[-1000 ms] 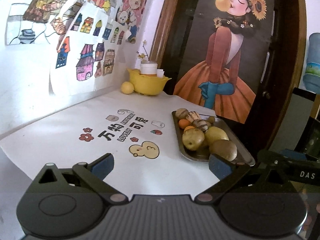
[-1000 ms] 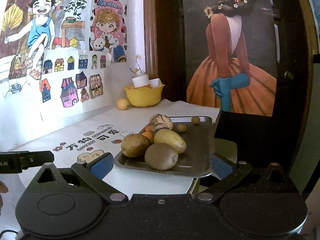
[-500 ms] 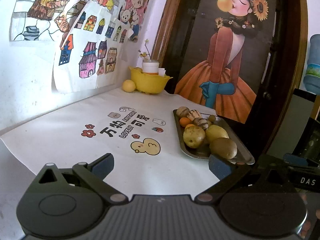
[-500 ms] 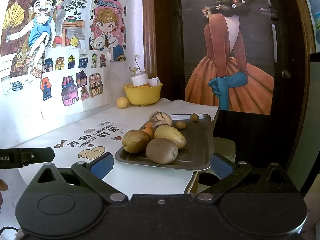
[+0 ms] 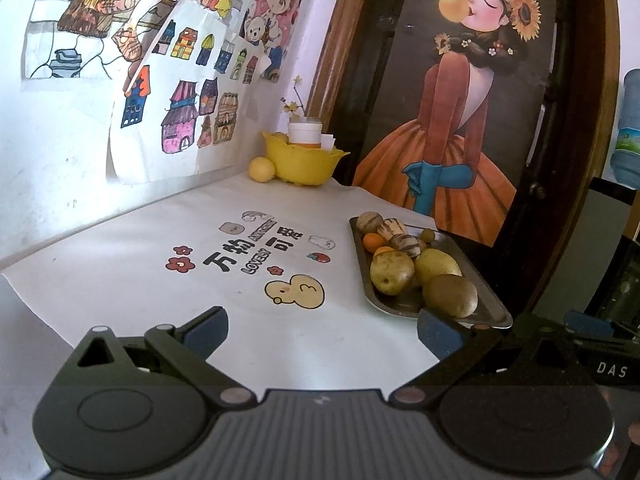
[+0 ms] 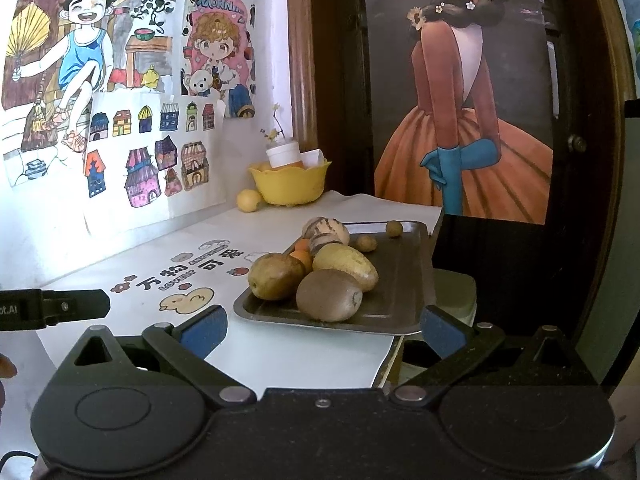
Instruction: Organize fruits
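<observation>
A metal tray (image 5: 486,304) (image 6: 404,300) sits at the table's right edge with several fruits piled on it: a brown kiwi (image 5: 450,295) (image 6: 329,295), a yellow-green pear (image 5: 391,272) (image 6: 276,276), a lemon (image 5: 437,265) (image 6: 345,267), small oranges and striped round fruits. A yellow bowl (image 5: 302,162) (image 6: 289,184) stands at the back with a yellow fruit (image 5: 261,169) (image 6: 248,200) beside it. My left gripper (image 5: 322,330) is open and empty, left of the tray. My right gripper (image 6: 323,330) is open and empty, just in front of the kiwi.
A white cloth (image 5: 160,280) with printed cartoons covers the table. Drawings hang on the wall at left (image 5: 192,92). A dark door with a girl poster (image 5: 452,120) stands behind the tray. The table edge drops off right of the tray (image 6: 390,364).
Both grippers have drawn slightly back and left from the tray. Both stay open. No fruit has moved.
</observation>
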Motion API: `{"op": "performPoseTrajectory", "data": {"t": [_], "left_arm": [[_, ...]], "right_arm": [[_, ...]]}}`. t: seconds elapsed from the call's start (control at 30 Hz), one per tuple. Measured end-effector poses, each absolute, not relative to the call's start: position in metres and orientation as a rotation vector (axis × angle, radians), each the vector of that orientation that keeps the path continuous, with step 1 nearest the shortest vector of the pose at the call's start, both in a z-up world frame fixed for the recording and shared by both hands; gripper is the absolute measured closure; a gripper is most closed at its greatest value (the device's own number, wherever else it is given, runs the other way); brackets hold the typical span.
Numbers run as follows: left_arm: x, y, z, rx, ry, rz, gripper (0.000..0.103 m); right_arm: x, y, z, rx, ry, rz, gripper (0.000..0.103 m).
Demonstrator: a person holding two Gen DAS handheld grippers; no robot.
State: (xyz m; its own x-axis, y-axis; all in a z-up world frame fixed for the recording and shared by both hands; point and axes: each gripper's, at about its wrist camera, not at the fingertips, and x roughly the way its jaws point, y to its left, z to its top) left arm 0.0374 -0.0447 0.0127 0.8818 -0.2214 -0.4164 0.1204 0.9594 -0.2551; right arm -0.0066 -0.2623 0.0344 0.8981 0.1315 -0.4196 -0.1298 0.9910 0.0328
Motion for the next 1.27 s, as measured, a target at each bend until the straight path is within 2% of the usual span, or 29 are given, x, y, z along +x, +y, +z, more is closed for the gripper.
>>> {"op": "performPoseTrajectory", "data": {"t": [1.27], "left_arm": [[0.059, -0.054, -0.002, -0.216, 0.520, -0.128, 0.001]], "right_arm": [[0.020, -0.275, 0.004, 0.063, 0.511, 0.119, 0.001]]}}
